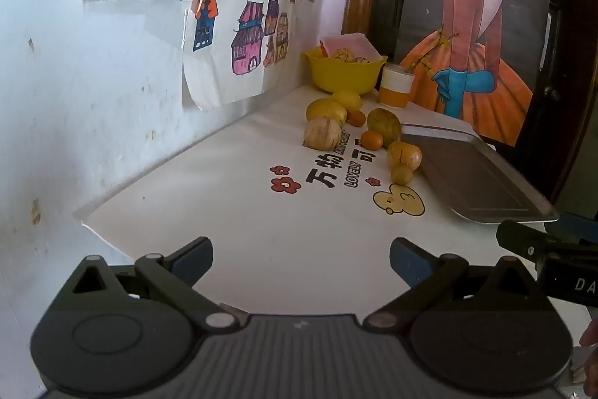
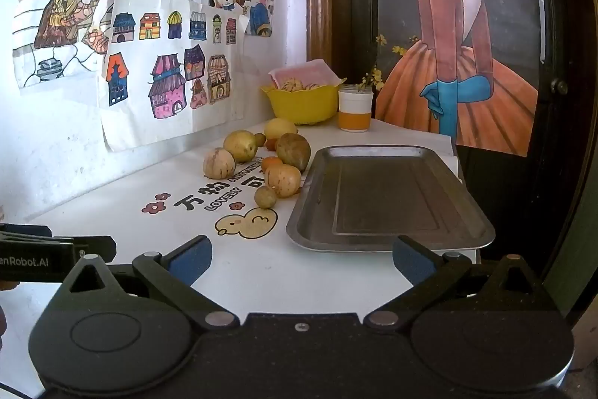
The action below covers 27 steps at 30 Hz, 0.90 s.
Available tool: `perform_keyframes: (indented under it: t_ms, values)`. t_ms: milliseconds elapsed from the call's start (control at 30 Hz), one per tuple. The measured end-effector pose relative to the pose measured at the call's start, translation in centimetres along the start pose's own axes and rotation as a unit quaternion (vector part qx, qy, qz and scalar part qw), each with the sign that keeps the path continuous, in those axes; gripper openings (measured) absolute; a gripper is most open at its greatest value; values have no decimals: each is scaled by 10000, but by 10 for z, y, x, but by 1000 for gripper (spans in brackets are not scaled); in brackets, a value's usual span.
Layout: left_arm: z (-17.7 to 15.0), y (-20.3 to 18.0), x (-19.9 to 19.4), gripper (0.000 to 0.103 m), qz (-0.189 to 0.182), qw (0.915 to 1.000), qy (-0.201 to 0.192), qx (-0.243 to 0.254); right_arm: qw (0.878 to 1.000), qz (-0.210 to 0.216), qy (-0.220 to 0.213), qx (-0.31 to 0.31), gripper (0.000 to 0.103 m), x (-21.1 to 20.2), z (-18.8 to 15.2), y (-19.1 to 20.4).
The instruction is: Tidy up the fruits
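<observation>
Lying loose: round fruits (image 2: 261,163) beside flat metal tray (image 2: 388,234); both jaws wide.

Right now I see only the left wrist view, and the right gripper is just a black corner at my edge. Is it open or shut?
Observer: Open. The right gripper has its jaws wide apart, with nothing between them.
Operator: Where does it point?
Observer: At the near rim of the metal tray, which holds nothing.
Operator: Is there any fruit I miss?
Observer: One small olive fruit, tucked at the back of the fruit pile.
</observation>
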<state>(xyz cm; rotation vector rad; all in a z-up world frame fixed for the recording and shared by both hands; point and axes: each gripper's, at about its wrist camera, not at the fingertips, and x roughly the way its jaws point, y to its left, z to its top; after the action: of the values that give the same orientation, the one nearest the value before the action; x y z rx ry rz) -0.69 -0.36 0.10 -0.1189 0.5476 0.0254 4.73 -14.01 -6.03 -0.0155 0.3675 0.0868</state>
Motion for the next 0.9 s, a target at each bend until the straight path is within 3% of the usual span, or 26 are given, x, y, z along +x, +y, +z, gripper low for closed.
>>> perform_keyframes:
  t_ms: [900]
  values:
    - [-4,3,7,103,-24,10000,38,-49,10000,15,1,9,102,-1,0,1]
